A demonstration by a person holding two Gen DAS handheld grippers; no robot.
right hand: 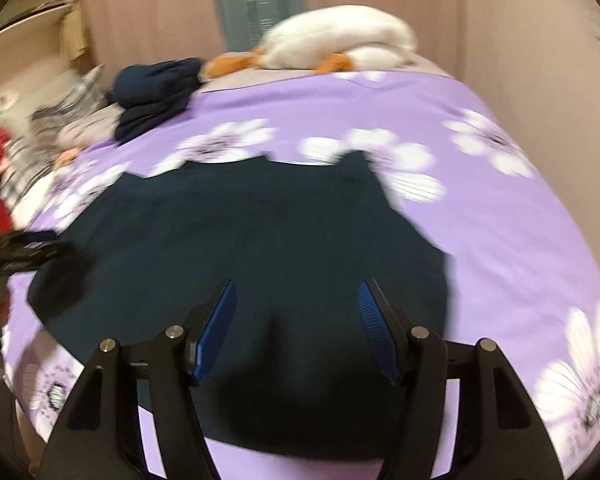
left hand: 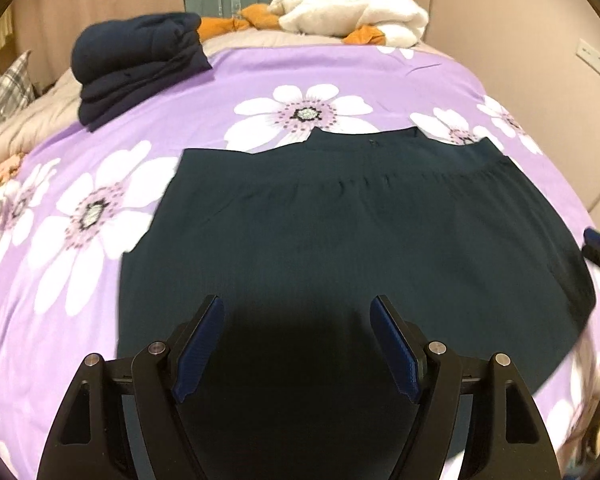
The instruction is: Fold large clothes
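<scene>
You hold the left gripper (left hand: pixel 298 316) tilted steeply down over the near part of one dark teal ribbed-knit garment (left hand: pixel 340 232), its two blue-padded fingers (left hand: pixel 198 352) spread wide with nothing between them but air, the cloth lying below. Your right gripper (right hand: pixel 296 304) points down at a similar slant over the same garment (right hand: pixel 240 240), its jaws likewise parted and gripping nothing. The garment lies flat in the middle of the purple bedspread with large white flowers (left hand: pixel 260 76), its far edge toward 12 o'clock and its near hem under both grippers. In the left view the tip of the right gripper shows at 3 o'clock, at the garment's edge; in the right view the left gripper appears blurred at 9 o'clock. One stack of folded navy clothes (left hand: pixel 136 68) sits at 11 o'clock on the bed, well apart from the garment. One white plush toy with orange parts (left hand: pixel 352 16) lies at 12 o'clock along the far edge. One plaid grey pillow (left hand: pixel 10 88) shows at 10 o'clock.
</scene>
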